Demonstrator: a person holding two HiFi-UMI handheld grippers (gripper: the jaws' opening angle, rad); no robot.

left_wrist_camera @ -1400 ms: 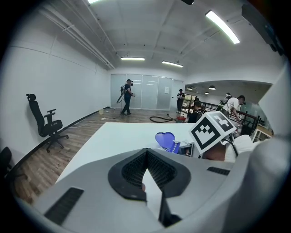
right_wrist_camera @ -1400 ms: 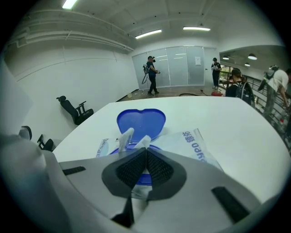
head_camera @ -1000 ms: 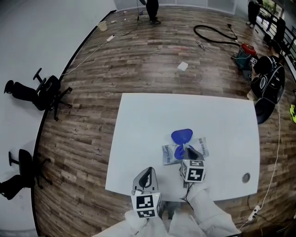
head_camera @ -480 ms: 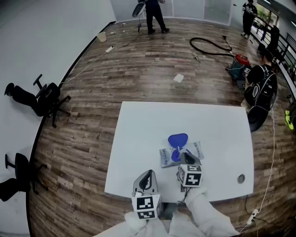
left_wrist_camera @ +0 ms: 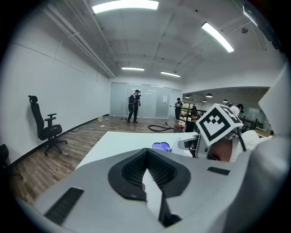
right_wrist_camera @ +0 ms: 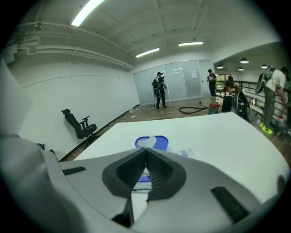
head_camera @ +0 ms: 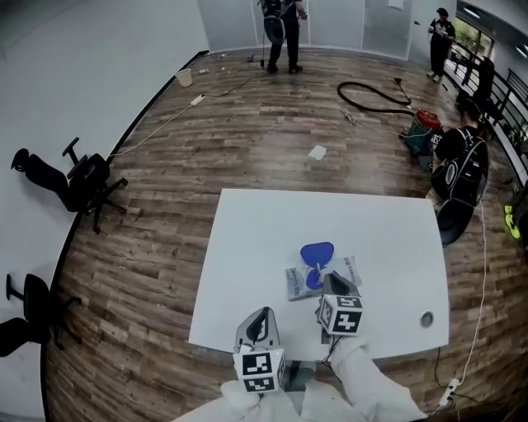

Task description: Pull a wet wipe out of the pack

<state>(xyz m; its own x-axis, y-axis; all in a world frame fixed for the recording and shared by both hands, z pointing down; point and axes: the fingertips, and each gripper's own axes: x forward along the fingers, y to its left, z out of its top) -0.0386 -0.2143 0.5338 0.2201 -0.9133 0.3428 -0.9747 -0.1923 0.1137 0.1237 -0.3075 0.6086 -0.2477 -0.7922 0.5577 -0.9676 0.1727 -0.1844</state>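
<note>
The wet-wipe pack (head_camera: 323, 276) lies flat on the white table (head_camera: 247, 239), with its blue lid (head_camera: 317, 253) flipped open toward the far side. My right gripper (head_camera: 330, 278) hovers just above the pack's opening. It is shut on a thin white tip of wet wipe (right_wrist_camera: 148, 141) that stands up in front of the blue lid (right_wrist_camera: 154, 143) in the right gripper view. My left gripper (head_camera: 262, 313) hangs at the table's near edge, left of the pack, shut and empty. In the left gripper view its jaws (left_wrist_camera: 147, 151) meet, with the lid (left_wrist_camera: 160, 146) beyond.
A round grommet (head_camera: 426, 318) sits in the table near its right front corner. Office chairs (head_camera: 78, 177) stand on the wooden floor to the left. Several people (head_camera: 279, 25) and a black hose (head_camera: 371, 99) are at the far end of the room.
The right gripper has lifted a little above the pack, still shut. The left gripper has barely moved. The head camera's view has shifted slightly.
</note>
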